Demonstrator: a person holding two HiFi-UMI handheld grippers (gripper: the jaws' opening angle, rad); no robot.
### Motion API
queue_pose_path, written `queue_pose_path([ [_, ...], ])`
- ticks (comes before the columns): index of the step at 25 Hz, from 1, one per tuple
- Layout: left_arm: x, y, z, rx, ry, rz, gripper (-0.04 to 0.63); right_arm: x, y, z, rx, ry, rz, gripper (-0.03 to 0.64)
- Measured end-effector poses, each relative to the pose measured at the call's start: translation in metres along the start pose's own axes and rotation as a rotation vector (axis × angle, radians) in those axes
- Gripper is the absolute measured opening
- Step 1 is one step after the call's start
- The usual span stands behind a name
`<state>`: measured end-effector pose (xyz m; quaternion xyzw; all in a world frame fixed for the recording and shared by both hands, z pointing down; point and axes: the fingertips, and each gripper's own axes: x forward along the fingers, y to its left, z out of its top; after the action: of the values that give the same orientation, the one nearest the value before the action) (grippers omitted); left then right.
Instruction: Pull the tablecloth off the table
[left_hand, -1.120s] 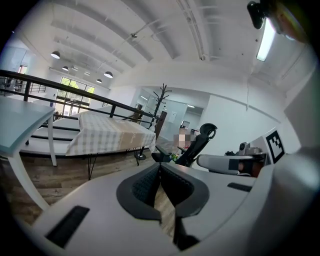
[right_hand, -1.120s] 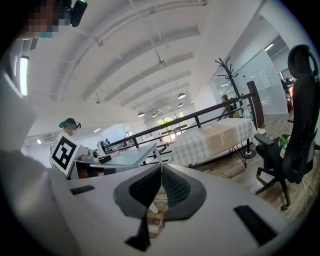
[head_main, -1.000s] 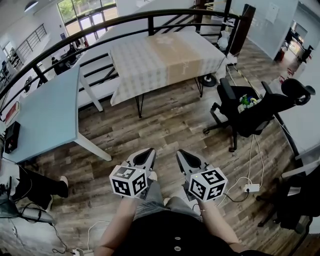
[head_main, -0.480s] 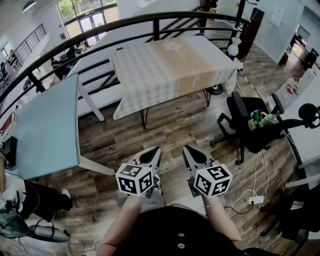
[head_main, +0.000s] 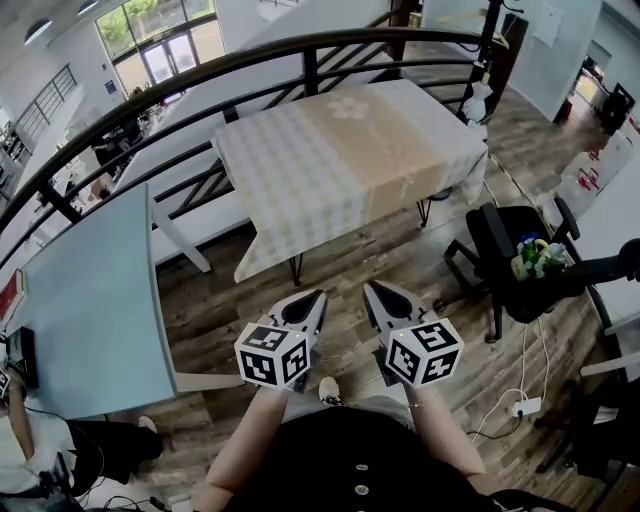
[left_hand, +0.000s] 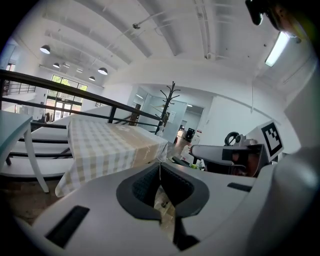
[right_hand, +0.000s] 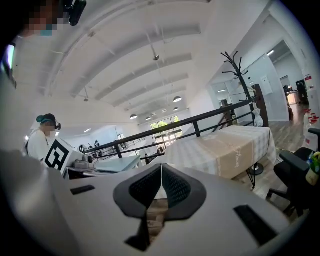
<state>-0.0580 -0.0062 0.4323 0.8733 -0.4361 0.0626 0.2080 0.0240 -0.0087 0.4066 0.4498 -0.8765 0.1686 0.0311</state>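
A checked white and beige tablecloth (head_main: 345, 160) covers a table (head_main: 296, 268) standing ahead of me by the black railing. The cloth also shows in the left gripper view as the tablecloth (left_hand: 107, 147) and in the right gripper view as the tablecloth (right_hand: 225, 150). My left gripper (head_main: 314, 297) and right gripper (head_main: 370, 290) are held side by side in front of my body, short of the table's near edge. Both have their jaws shut with nothing between them, and neither touches the cloth.
A light blue table (head_main: 85, 300) stands at the left. A black office chair (head_main: 530, 265) with small items on its seat sits at the right, with cables and a power strip (head_main: 525, 408) on the wood floor. The black railing (head_main: 250, 60) runs behind the tables.
The covered table has come closer and lower in the head view as I moved towards it. Both grippers stayed shut and side by side.
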Motion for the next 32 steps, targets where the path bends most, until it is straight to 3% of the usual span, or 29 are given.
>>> queue_pose_path([
  [11, 0.032, 0.045, -0.008, -0.063, 0.080, -0.015, 0.017, 0.048, -0.024, -0.008, 0.044, 0.084, -0.018, 0.029],
  [24, 0.109, 0.111, 0.027, -0.080, 0.078, 0.068, 0.017, 0.137, -0.100, 0.026, 0.046, 0.125, 0.006, 0.029],
  [28, 0.140, 0.134, 0.044, -0.059, 0.103, 0.103, 0.017, 0.170, -0.129, 0.042, 0.013, 0.152, -0.006, 0.029],
  [32, 0.168, 0.155, 0.051, -0.033, 0.135, 0.160, 0.017, 0.194, -0.161, 0.047, 0.046, 0.183, -0.015, 0.029],
])
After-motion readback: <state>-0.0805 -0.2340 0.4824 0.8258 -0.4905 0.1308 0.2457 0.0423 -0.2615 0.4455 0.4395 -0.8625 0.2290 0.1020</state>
